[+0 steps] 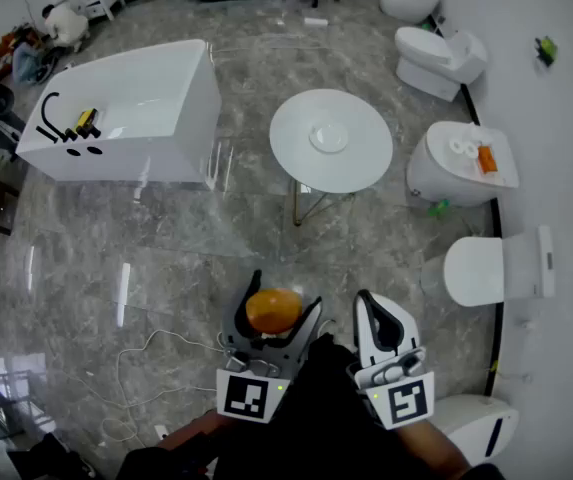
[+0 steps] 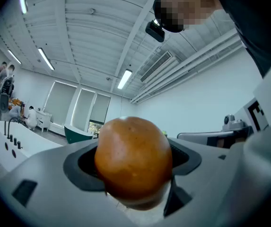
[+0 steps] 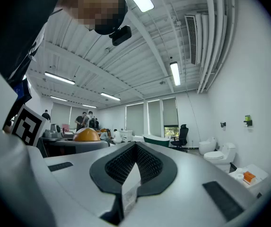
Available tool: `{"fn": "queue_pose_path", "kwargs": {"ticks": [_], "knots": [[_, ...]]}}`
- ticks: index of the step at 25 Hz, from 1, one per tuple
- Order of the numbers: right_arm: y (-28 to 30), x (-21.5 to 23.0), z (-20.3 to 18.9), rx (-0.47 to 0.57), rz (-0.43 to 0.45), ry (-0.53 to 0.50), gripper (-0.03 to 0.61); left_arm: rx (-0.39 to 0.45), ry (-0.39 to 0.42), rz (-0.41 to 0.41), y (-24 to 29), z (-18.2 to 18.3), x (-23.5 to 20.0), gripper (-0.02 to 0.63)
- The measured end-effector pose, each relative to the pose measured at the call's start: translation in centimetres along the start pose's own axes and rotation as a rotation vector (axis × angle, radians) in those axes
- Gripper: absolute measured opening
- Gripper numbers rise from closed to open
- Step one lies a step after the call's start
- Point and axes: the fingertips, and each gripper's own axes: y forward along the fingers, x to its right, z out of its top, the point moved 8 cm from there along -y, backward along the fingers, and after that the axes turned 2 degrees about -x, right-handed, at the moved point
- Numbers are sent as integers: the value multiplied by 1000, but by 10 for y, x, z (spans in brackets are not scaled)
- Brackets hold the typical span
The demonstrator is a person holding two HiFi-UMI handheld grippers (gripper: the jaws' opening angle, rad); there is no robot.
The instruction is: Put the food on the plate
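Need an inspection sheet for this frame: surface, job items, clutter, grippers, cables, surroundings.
Surface: round white table, out ahead of both grippers, standing on the grey marble floor.
Job's things: white plate near the table's middle, looks empty; round orange food not yet on it.
Clutter: nothing seen on the table besides the plate.
Grippers: left gripper shut on the round orange food; right gripper shut, nothing between its jaws.
Cables: white cable lying loose on the floor, lower left.
Surroundings: white bathtub to the left; toilets along the right wall; people in the far left corner.
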Motion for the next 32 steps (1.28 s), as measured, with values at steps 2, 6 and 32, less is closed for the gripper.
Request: {"fn": "queue_pose_path", "kwargs": {"ticks": [2,6,32], "knots": [[0,-1,-1,6,3,-4,5,3,-3,3,-1,-1,0,373],[-3,-3,-4,11,11,12,5,2,0,10,-6,-3,-1,373],[-58,93,-18,76,31,114,5,-9,21,145,25,-19,70,373]]}}
